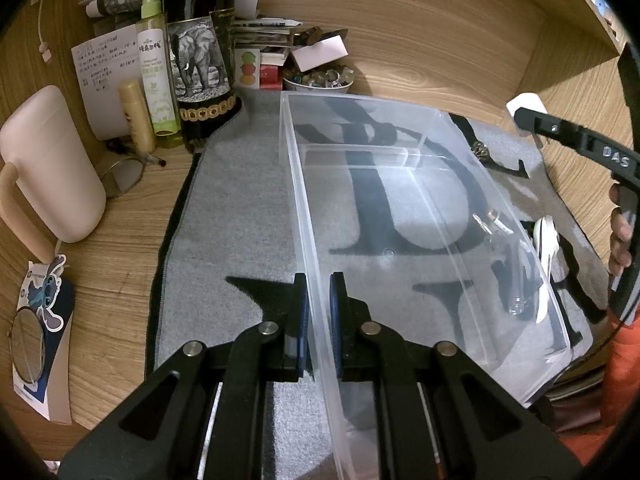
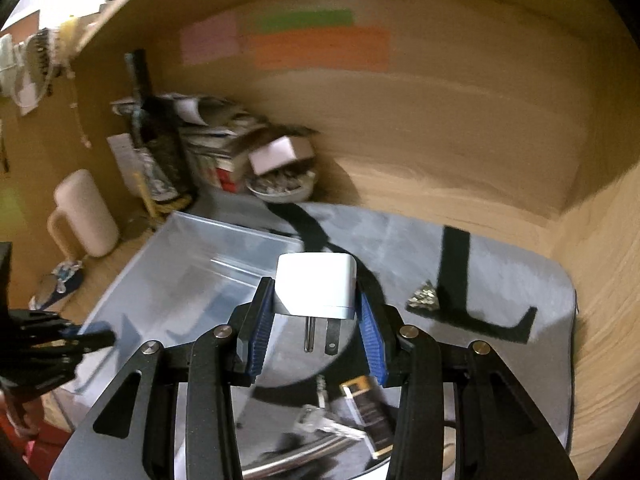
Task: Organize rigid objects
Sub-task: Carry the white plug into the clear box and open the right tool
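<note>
My left gripper (image 1: 319, 312) is shut on the near left wall of a clear plastic bin (image 1: 400, 184) that sits on the grey mat (image 1: 240, 208). My right gripper (image 2: 316, 328) is shut on a white plug adapter (image 2: 316, 284), prongs pointing toward the camera, held above the mat beside the bin (image 2: 188, 272). In the left wrist view the right gripper (image 1: 528, 114) shows at the upper right with the adapter (image 1: 524, 104). A small metal ornament (image 2: 424, 300) lies on the mat. A key (image 2: 320, 420) and a small dark box (image 2: 368, 412) lie below the right gripper.
A dark bottle (image 1: 200, 52), a spray bottle (image 1: 154, 64), a pink mug (image 1: 52, 164), glasses (image 1: 124, 172), a bowl of trinkets (image 1: 320, 80) and stacked papers crowd the back left. A round mirror (image 1: 28, 344) lies at left. Wooden walls enclose the desk.
</note>
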